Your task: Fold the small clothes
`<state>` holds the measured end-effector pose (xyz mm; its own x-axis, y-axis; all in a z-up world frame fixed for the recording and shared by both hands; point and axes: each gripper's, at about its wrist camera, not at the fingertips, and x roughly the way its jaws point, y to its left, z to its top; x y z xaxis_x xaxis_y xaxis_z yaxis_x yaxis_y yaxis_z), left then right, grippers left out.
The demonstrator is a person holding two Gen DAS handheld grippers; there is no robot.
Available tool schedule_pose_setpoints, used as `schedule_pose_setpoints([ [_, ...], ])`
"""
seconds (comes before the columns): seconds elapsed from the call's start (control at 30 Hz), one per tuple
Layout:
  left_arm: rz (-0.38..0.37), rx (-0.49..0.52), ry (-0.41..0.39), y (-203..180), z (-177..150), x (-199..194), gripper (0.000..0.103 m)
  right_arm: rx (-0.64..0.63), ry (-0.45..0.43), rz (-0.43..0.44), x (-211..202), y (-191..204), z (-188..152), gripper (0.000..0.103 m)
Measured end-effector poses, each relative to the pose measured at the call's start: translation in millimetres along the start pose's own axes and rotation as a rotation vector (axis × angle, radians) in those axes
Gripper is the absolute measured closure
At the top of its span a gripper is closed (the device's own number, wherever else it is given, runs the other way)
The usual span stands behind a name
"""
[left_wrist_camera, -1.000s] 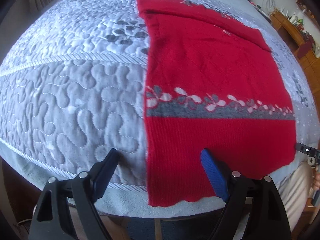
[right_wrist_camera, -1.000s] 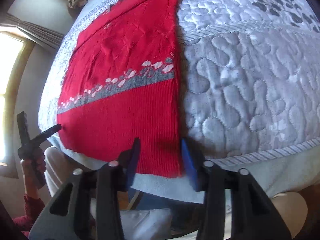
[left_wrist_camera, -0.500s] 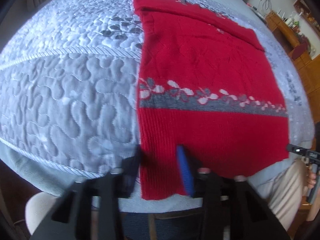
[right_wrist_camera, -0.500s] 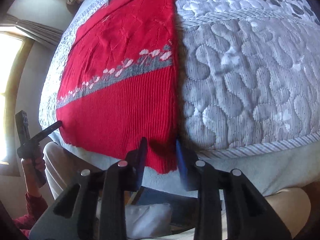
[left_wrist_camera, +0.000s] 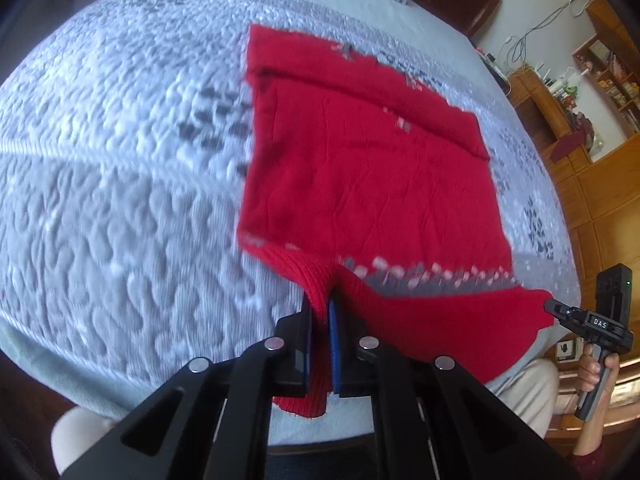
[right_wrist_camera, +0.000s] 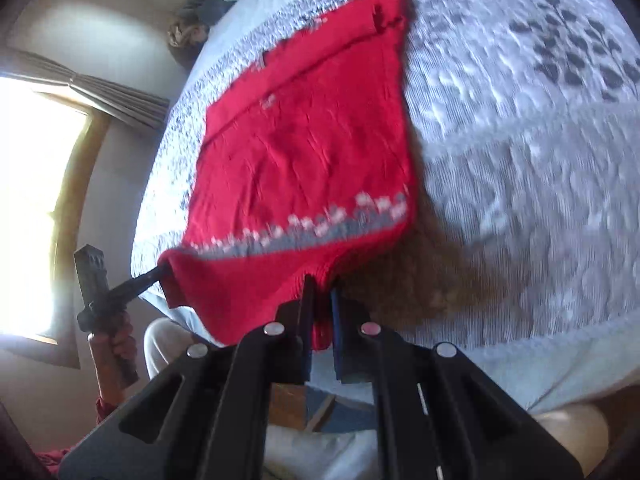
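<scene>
A red knitted sweater point(left_wrist_camera: 360, 168) with a grey and white patterned band lies on a grey quilted bedspread point(left_wrist_camera: 120, 160). My left gripper point(left_wrist_camera: 320, 312) is shut on the near left corner of its ribbed hem, which is lifted off the bed. The right gripper point(left_wrist_camera: 554, 307) shows at the right edge of this view, pinching the other hem corner. In the right wrist view the sweater point(right_wrist_camera: 304, 152) rises toward my right gripper point(right_wrist_camera: 321, 296), shut on the near right hem corner. The left gripper point(right_wrist_camera: 162, 270) holds the far corner there.
The bedspread point(right_wrist_camera: 520, 160) stretches wide on both sides of the sweater. A wooden shelf unit point(left_wrist_camera: 592, 92) with small items stands at the right. A bright window point(right_wrist_camera: 32, 200) with a curtain is at the left. A person's hand point(left_wrist_camera: 596, 368) and light trousers point(left_wrist_camera: 528, 384) are by the bed edge.
Both grippers have closed on the sweater's near hem corners and risen, lifting the hem off the bed. The patterned band has come up with it.
</scene>
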<state>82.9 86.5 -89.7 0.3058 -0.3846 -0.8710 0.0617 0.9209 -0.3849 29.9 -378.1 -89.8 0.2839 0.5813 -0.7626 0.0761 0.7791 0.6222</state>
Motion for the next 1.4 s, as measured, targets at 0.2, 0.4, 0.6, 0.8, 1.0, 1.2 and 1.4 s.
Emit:
schedule_pose_setpoints([
  [0.2,-0.011,-0.069,-0.029,10.1,62.1,8.2,0.096,0.024,-0.022,-0.007,8.6,8.5,72.3,0.097],
  [0.4,0.022,-0.148,0.029,24.3,111.5,67.7,0.096,0.087,0.033,-0.037,50.5,-6.3,143.3,0.097],
  [0.6,0.001,-0.208,0.096,39.9,131.3,106.5,0.092,0.121,0.075,-0.094,88.3,-20.9,180.2,0.089],
  [0.8,0.059,-0.201,-0.051,52.2,148.5,63.9,0.027,0.096,0.013,-0.114,76.7,-29.5,192.4,0.072],
  [1.0,0.108,-0.011,-0.099,40.6,164.0,46.2,0.027,-0.021,0.025,-0.094,68.3,-18.8,193.8,0.071],
  [1.2,0.185,0.276,-0.057,-1.6,155.7,73.0,0.027,-0.137,0.056,-0.11,80.7,-3.5,194.0,0.064],
  [1.4,0.207,0.371,-0.022,-22.4,155.0,105.8,0.027,-0.183,0.084,-0.136,101.7,5.3,198.3,0.062],
])
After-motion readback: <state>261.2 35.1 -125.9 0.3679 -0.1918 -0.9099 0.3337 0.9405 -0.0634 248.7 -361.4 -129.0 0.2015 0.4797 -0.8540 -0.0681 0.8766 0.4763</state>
